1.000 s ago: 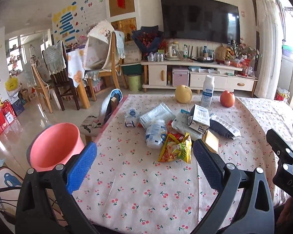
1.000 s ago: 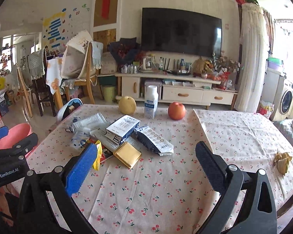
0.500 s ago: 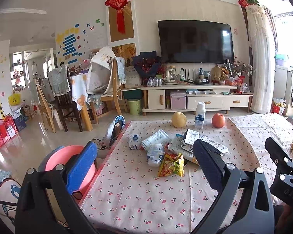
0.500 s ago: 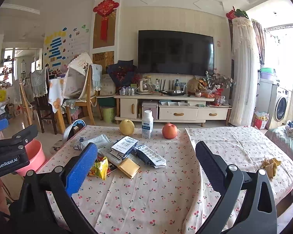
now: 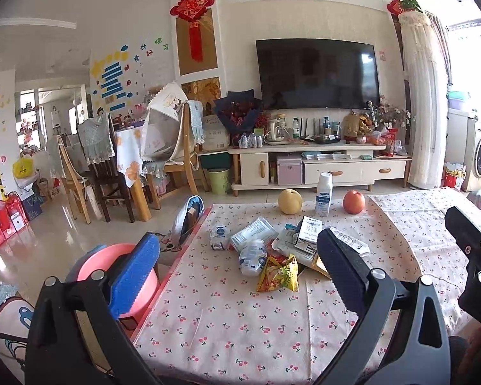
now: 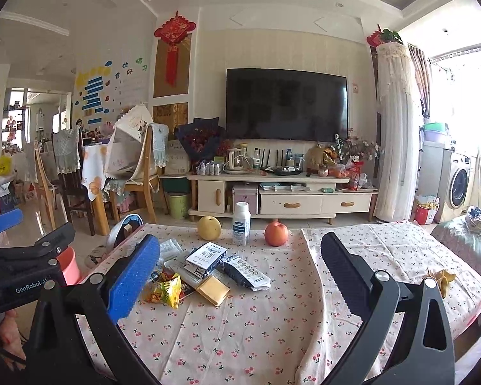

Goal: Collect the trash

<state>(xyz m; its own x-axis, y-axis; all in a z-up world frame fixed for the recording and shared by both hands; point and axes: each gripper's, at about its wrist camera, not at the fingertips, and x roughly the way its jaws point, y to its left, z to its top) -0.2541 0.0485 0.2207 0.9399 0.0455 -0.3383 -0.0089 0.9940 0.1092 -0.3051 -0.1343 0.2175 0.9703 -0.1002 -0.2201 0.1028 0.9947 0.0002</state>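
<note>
The left gripper [image 5: 237, 272] is held level above the near left corner of the table [image 5: 240, 330], its two fingers spread wide with nothing between them. Its blue-padded finger [image 5: 134, 276] overlaps the pink bin [image 5: 89, 263] that stands on the floor just beside the table's left edge. The trash pile [image 5: 272, 250] lies on the cherry-print cloth beyond the jaws, well apart from them: a small white bottle [image 5: 252, 256], a yellow snack bag [image 5: 279, 274] nearest the gripper, a blue-and-white carton [image 5: 308, 229] and flat wrappers behind. A pear [image 5: 290, 201], a white bottle [image 5: 324, 194] and an apple [image 5: 353, 201] stand in a row at the far edge.

The right gripper [image 6: 240, 272] is also level and wide open, holding nothing. In its view the same pile sits ahead and to the left of centre, with the snack bag [image 6: 163, 288] just past the blue pad [image 6: 134, 276], the carton [image 6: 205, 256] and a yellow square packet [image 6: 212, 290] farther in. A banana peel [image 6: 441, 280] lies alone near the table's right edge.

Compared with a second ago, both cameras have drawn back and tilted up: the pile looks smaller and farther off, more ceiling shows, and the bin has slid lower behind the left pad.
</note>
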